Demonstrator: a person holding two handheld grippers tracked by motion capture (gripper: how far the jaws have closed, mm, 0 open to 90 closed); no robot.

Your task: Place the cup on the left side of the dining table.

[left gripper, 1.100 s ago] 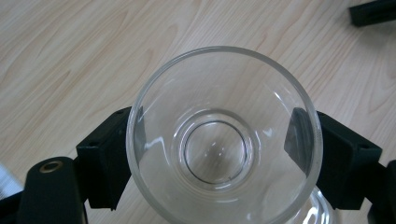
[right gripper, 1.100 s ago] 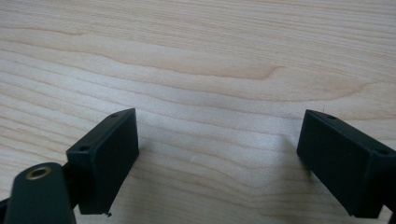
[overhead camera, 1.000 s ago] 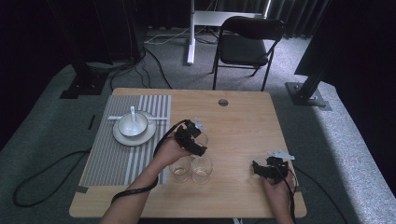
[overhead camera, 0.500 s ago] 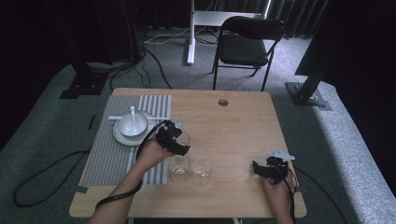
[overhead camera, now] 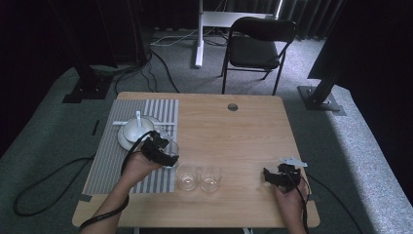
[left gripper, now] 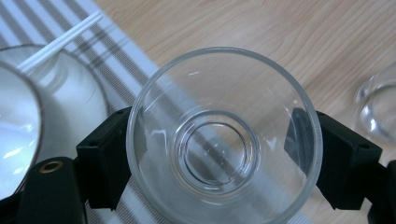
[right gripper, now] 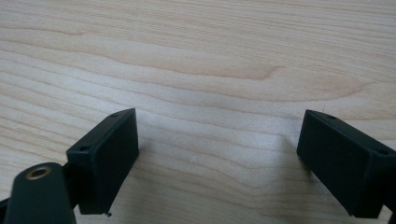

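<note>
My left gripper [overhead camera: 165, 155] is shut on a clear glass [overhead camera: 171, 148], which hangs over the right edge of the striped placemat [overhead camera: 109, 163]. In the left gripper view the glass [left gripper: 224, 135] sits upright between the black jaws, seen from above down to its round base. Two more clear glasses [overhead camera: 187, 176] [overhead camera: 210, 177] stand side by side on the wooden table [overhead camera: 234, 136] just to its right. My right gripper [overhead camera: 269, 176] rests near the table's front right, open, and its jaws have only bare wood [right gripper: 210, 93] between them.
A white bowl on a saucer [overhead camera: 135, 130] with a white stick across it sits on the placemat, close behind my left gripper. A black folding chair [overhead camera: 258, 48] and stand bases lie beyond the table's far edge.
My left gripper has carried the glass leftward from above the two standing glasses to the placemat's right edge, near the bowl. The right gripper has stayed put.
</note>
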